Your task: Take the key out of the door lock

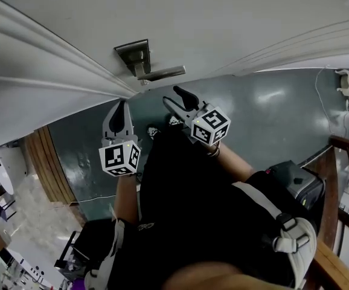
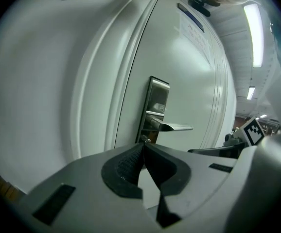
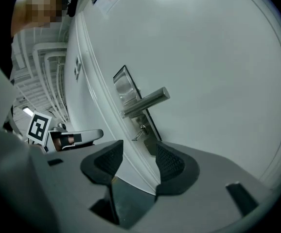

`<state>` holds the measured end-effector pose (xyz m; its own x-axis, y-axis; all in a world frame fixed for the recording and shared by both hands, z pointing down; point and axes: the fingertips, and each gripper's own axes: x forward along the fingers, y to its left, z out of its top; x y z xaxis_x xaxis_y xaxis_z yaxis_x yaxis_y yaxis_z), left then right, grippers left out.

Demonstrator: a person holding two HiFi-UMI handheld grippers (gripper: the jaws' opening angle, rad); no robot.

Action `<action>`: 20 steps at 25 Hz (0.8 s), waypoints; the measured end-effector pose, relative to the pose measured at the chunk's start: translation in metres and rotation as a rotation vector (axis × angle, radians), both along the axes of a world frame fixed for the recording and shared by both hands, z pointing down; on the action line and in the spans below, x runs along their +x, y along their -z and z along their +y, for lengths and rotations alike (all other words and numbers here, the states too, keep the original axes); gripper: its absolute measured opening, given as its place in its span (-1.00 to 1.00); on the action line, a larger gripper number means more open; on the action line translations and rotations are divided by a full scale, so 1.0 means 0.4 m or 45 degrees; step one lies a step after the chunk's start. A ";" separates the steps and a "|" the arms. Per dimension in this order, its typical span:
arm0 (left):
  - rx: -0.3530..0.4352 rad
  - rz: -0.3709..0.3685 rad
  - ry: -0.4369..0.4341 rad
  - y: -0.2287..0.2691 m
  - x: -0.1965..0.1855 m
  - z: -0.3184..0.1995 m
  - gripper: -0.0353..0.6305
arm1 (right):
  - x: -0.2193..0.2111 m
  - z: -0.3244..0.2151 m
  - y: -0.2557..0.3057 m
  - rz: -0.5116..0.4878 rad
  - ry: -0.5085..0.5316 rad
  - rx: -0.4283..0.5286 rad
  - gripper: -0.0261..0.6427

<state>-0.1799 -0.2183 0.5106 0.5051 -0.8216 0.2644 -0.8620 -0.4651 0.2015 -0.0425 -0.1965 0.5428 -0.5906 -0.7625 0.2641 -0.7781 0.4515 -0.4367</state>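
Observation:
A white door [image 1: 223,23] carries a metal lock plate [image 1: 133,56] with a lever handle [image 1: 164,73]. A small key [image 3: 139,132] sticks out of the lock under the handle [image 3: 145,102]; it also shows as the key [image 2: 147,140] just past my left jaw tips. My left gripper [image 1: 119,115] is shut with nothing in it, a short way left of the lock. The right gripper [image 1: 178,99] stands open below the handle, apart from the key. In the right gripper view its pads [image 3: 169,161] frame the door below the key.
The door frame [image 1: 54,71] runs along the left of the lock. A grey-green floor [image 1: 271,113] lies below. A wooden railing [image 1: 343,162] and a black case [image 1: 295,183] stand at the right. A sign [image 2: 194,30] is fixed high on the door.

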 end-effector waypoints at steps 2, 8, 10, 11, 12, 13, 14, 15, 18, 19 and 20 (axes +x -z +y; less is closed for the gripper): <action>-0.022 0.010 0.003 -0.020 0.009 0.000 -0.82 | -0.001 -0.003 -0.011 -0.031 0.006 -0.030 -0.27; -0.061 0.011 0.028 -0.060 0.001 -0.040 -0.82 | -0.017 -0.067 -0.051 -0.108 0.007 -0.113 -0.28; -0.070 0.007 0.053 -0.074 -0.009 -0.049 -0.82 | -0.038 -0.083 -0.056 -0.119 0.044 -0.117 -0.28; -0.078 0.007 0.068 -0.080 -0.013 -0.051 -0.82 | -0.049 -0.088 -0.056 -0.126 0.064 -0.118 -0.28; -0.084 0.007 0.081 -0.084 -0.016 -0.050 -0.82 | -0.059 -0.094 -0.054 -0.140 0.079 -0.122 -0.28; -0.090 0.008 0.091 -0.086 -0.019 -0.049 -0.82 | -0.068 -0.102 -0.051 -0.167 0.086 -0.128 -0.28; -0.095 0.009 0.098 -0.088 -0.021 -0.047 -0.82 | -0.076 -0.112 -0.048 -0.207 0.086 -0.140 -0.28; -0.099 0.009 0.104 -0.089 -0.023 -0.046 -0.82 | -0.083 -0.122 -0.047 -0.257 0.082 -0.156 -0.28; -0.108 0.010 0.130 -0.098 -0.030 -0.041 -0.82 | -0.099 -0.151 -0.049 -0.404 0.061 -0.209 -0.28; -0.109 0.012 0.141 -0.099 -0.033 -0.040 -0.82 | -0.104 -0.159 -0.050 -0.441 0.056 -0.222 -0.28; -0.108 0.014 0.151 -0.099 -0.036 -0.039 -0.82 | -0.109 -0.168 -0.049 -0.475 0.050 -0.232 -0.30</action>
<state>-0.1941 -0.2339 0.5501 0.4089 -0.8506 0.3306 -0.9075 -0.3409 0.2454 -0.0859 -0.2636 0.5624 -0.6993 -0.6980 0.1545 -0.5348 0.3673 -0.7610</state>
